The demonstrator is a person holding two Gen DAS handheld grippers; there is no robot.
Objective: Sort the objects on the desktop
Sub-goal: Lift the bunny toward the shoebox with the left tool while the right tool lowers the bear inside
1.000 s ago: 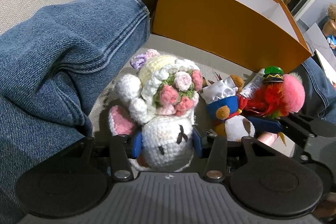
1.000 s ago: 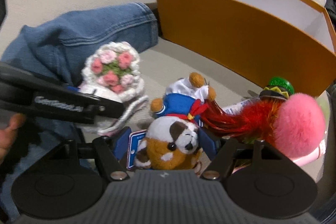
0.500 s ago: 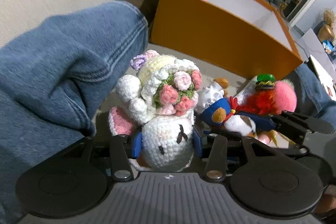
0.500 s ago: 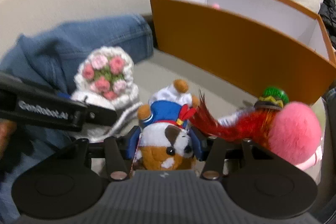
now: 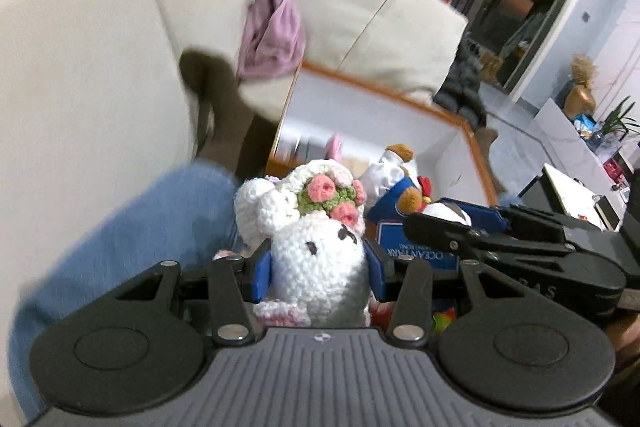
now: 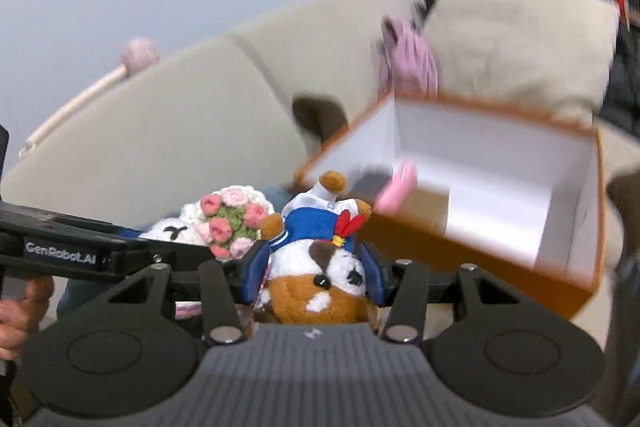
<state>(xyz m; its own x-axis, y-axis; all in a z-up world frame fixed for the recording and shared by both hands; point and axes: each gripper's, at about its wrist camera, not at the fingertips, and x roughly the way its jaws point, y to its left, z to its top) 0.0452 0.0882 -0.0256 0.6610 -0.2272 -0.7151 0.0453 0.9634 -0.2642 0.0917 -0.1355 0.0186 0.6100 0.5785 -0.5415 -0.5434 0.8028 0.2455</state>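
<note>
I am holding a white crochet bunny point(image 5: 318, 259) in my left gripper point(image 5: 318, 269), low in the middle of the left wrist view. Its blue fingers point(image 5: 262, 271) are pressing on both sides of the bunny's head, and the bunny's flower bunch point(image 5: 330, 197) is sticking up just above it. I am holding a brown and white plush dog point(image 6: 320, 283) in my right gripper point(image 6: 316, 277), low in the middle of the right wrist view. The right gripper's fingers point(image 6: 254, 275) have just been closing, and now they are squeezing the dog's head from both sides. The dog is wearing a blue sailor top with a red bow. The two toys are just beside each other: in the right wrist view the bunny is sitting to the left of the dog, and in the left wrist view the dog is to the right of the bunny. An orange box point(image 6: 480, 259) with white inside walls is sitting open behind the toys, at the right of the right wrist view. A small pink thing point(image 6: 396, 187) is lying inside it, too blurry to name. A beige sofa point(image 5: 80, 87) is filling the left side of the left wrist view, with a purple cloth point(image 5: 272, 35) lying on it near the top middle.
</note>
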